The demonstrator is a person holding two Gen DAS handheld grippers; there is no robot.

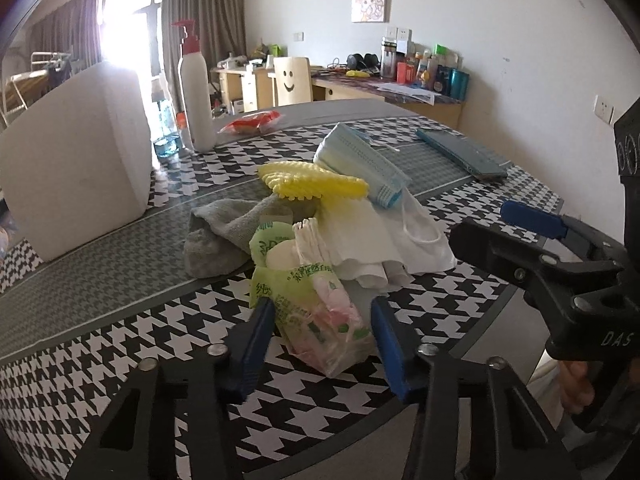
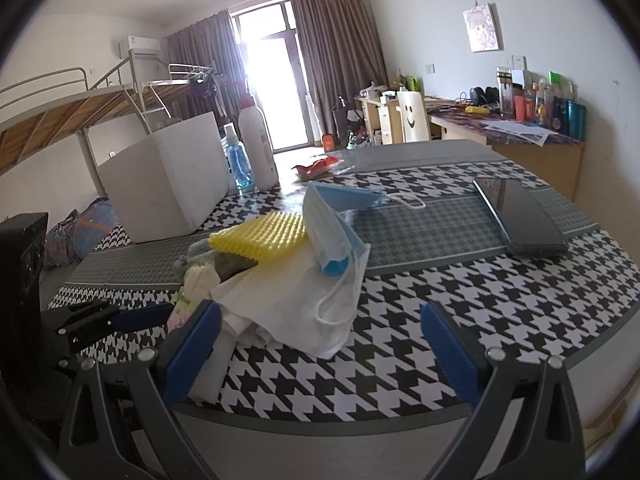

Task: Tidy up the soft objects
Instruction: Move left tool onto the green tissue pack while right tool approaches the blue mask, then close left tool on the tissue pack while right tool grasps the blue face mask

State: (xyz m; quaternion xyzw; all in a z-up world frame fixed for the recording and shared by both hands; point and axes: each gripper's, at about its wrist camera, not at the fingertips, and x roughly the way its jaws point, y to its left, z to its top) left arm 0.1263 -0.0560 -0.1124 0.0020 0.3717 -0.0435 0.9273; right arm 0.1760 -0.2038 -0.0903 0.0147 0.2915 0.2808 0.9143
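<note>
1. My left hand-held gripper [image 1: 322,344] is spread open, its blue pads either side of a clear packet of tissues [image 1: 320,312] without pinching it.
2. My right hand-held gripper [image 2: 320,356] gapes wide and holds nothing; its left pad sits just beside folded white cloth [image 2: 296,304].
3. A white box [image 1: 76,160], pump bottle [image 1: 196,92] and blue spray bottle [image 2: 239,160] stand toward the tabletop's [image 1: 100,340] far left edge; a dark phone [image 2: 520,216] lies toward the right edge.
4. The soft pile sits mid-tabletop near my edge: grey towel [image 1: 216,236], yellow bumpy sponge [image 1: 312,184] and a stack of blue face masks [image 1: 360,164] leaning on the cloth.
</note>
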